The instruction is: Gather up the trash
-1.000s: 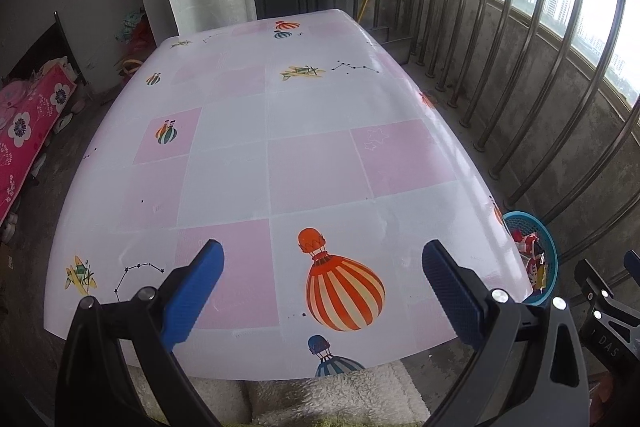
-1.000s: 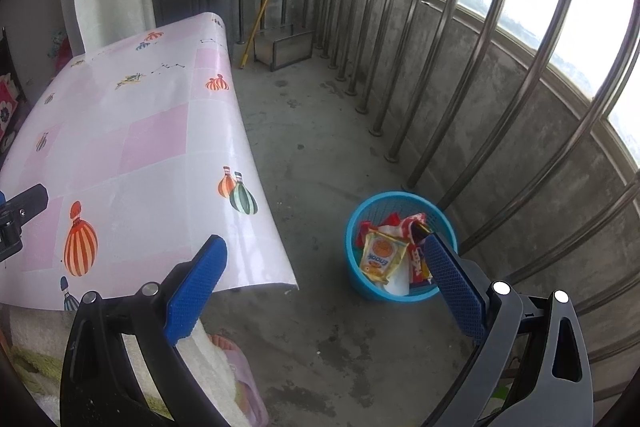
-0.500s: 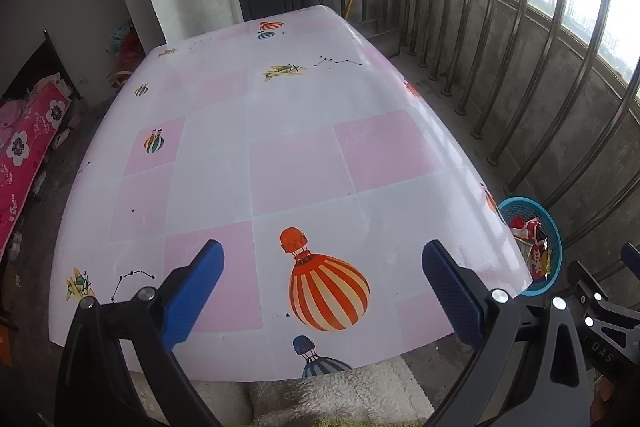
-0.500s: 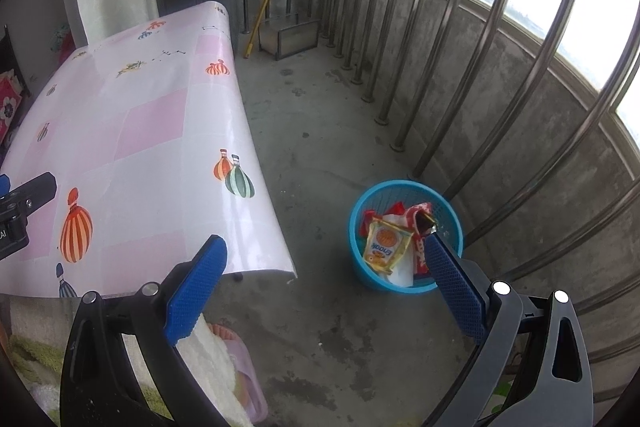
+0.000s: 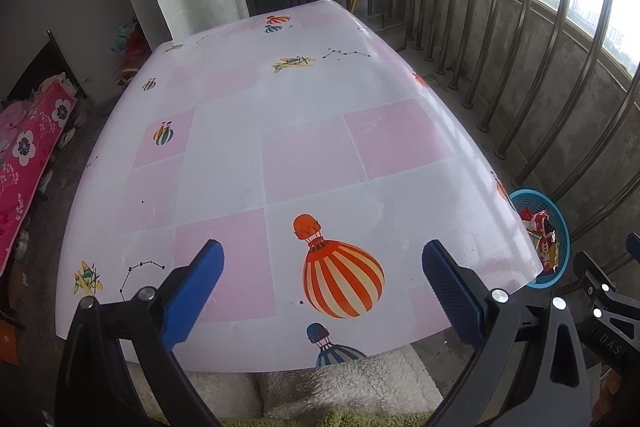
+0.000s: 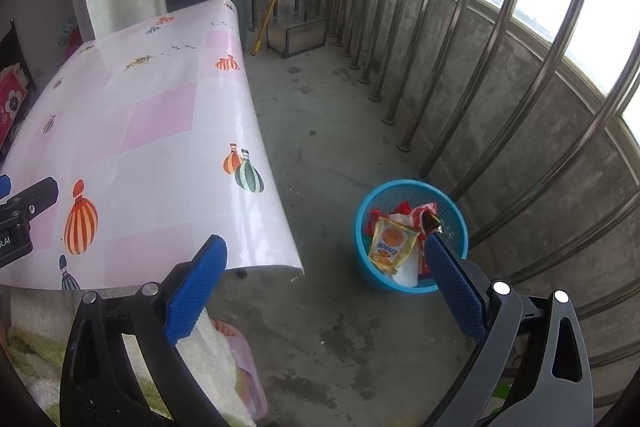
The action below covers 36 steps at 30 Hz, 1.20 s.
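Beside the railing, round blue plastic basket (image 6: 412, 235) holds wrappers; both grippers, left (image 5: 322, 279) and right (image 6: 326, 277), wide and empty: scan the tabletop before reaching.

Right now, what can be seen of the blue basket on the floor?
The blue basket is a small round bin of what looks like plastic, with mesh-like perforated walls and a solid rim. It stands upright on the concrete floor, beside the table and near the metal railing. It holds snack wrappers: a yellow packet, red-and-white wrappers and something white lower down. Neither gripper touches it; the right gripper hangs open in front of it.
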Tool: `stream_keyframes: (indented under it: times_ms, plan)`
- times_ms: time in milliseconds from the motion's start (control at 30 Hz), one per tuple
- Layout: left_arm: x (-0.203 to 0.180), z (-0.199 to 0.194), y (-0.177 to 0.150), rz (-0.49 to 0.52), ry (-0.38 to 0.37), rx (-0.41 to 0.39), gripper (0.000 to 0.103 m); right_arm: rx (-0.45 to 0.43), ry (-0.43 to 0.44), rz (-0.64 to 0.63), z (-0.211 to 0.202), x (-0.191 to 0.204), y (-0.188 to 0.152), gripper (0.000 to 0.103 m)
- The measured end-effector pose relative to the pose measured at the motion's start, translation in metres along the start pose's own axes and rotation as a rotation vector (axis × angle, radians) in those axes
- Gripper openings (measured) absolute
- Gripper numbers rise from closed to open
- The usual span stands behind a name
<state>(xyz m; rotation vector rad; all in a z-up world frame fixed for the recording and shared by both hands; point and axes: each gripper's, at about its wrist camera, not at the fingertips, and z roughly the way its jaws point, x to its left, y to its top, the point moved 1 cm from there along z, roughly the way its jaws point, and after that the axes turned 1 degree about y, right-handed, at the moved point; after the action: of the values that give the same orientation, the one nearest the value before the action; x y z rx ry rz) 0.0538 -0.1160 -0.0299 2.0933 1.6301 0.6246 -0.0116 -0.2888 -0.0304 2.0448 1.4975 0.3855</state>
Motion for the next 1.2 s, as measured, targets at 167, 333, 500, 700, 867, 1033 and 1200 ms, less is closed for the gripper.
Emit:
stream_keyframes:
  times_ms: [167,333,500,700,867,1033,1200]
  plan:
    - [0.005,0.001,-0.002,-0.004,0.014,0.005,0.097,0.001,0.003,-0.009,0.001,0.002,0.001,0.095]
    - [0.013,0.004,-0.004,-0.015,0.025,0.019,0.097,0.005,0.008,-0.004,0.002,0.003,0.001,0.095]
    - [0.016,0.003,-0.008,-0.025,0.031,0.022,0.097,0.004,0.007,-0.011,0.002,0.007,0.001,0.095]
    - [0.016,0.003,-0.009,-0.029,0.031,0.029,0.097,0.004,0.004,-0.015,0.003,0.009,0.001,0.095]
    - [0.016,0.003,-0.009,-0.029,0.030,0.029,0.097,0.002,-0.002,-0.015,0.002,0.008,0.001,0.095]
    - [0.015,0.003,-0.009,-0.030,0.031,0.031,0.097,0.003,-0.002,-0.015,0.002,0.008,0.001,0.095]
    - [0.015,0.003,-0.009,-0.031,0.030,0.031,0.097,0.004,-0.004,-0.015,0.002,0.008,0.001,0.095]
